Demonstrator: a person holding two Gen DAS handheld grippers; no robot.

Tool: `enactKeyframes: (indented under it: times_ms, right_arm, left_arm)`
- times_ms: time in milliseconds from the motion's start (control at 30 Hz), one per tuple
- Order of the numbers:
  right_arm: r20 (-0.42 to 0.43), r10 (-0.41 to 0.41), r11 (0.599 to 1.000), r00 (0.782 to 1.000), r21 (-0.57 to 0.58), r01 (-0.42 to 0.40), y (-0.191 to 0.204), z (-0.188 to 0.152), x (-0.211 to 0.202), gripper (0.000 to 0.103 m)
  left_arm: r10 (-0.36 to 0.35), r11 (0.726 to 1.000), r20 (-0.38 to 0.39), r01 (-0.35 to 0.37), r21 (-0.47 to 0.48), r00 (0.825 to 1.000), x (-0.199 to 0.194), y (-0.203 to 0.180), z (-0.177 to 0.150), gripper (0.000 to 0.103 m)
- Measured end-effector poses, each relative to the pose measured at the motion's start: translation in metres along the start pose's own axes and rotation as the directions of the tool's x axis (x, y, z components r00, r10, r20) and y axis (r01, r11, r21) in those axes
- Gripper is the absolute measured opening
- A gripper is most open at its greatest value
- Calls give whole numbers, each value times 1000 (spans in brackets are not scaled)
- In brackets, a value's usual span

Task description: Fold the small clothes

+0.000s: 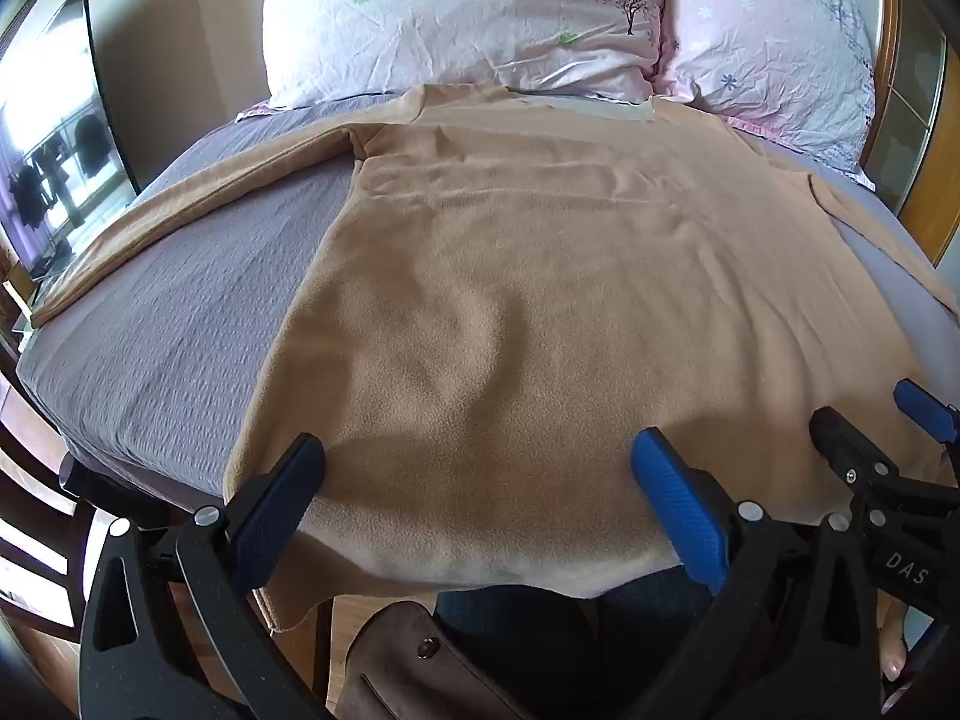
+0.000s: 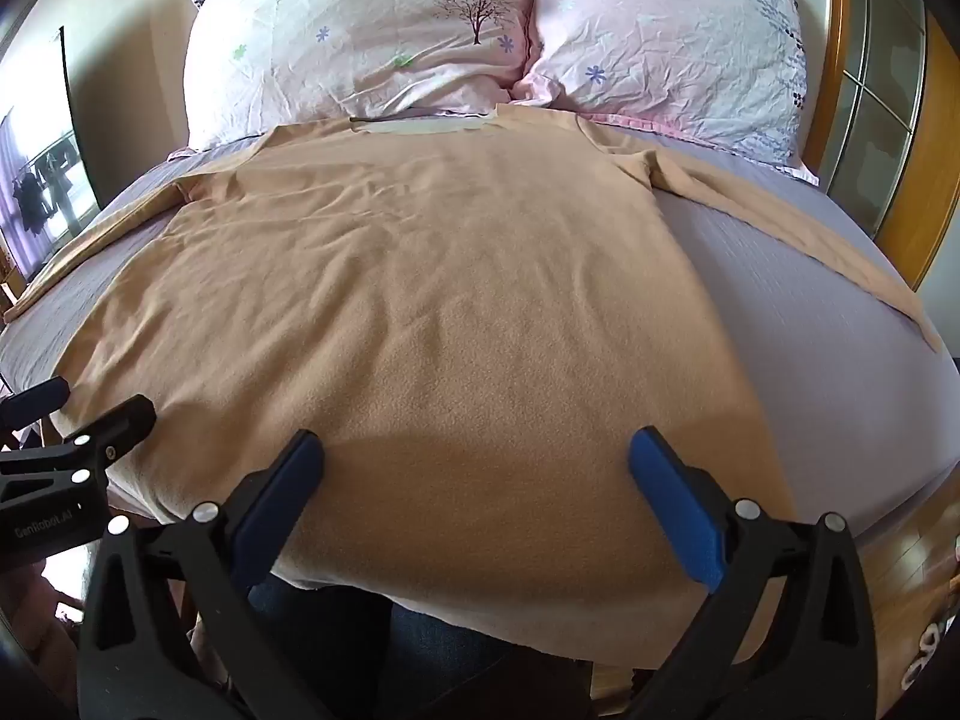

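A tan long-sleeved fleece top (image 1: 510,276) lies flat on a grey bed (image 1: 180,324), collar toward the pillows, both sleeves spread out sideways. Its hem hangs over the near bed edge. My left gripper (image 1: 477,453) is open, jaws wide, just above the hem on its left part. My right gripper (image 2: 477,453) is open, jaws wide, above the hem on its right part (image 2: 456,312). The right gripper also shows at the right edge of the left wrist view (image 1: 870,420), and the left gripper at the left edge of the right wrist view (image 2: 90,408).
Two pink flowered pillows (image 1: 468,18) (image 2: 666,36) lie at the head of the bed. A wooden headboard (image 2: 840,60) stands at the right. A window (image 1: 54,180) is at the left. The person's legs in jeans (image 1: 540,630) are below the hem.
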State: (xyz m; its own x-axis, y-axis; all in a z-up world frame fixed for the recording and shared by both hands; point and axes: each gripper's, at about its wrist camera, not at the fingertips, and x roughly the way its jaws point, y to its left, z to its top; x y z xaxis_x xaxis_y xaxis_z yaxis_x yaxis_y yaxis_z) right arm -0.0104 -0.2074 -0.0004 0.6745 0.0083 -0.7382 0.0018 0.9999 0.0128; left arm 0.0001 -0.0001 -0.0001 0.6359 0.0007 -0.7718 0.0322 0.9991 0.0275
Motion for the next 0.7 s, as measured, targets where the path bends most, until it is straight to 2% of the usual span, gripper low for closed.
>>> enactKeyframes:
  times_ms: [700]
  right_arm:
    - [1,-1,1000,1000,-1,1,-1,-1,0,101]
  left_arm:
    - [-1,1000,6,1,-1,1000,0,0,0,102]
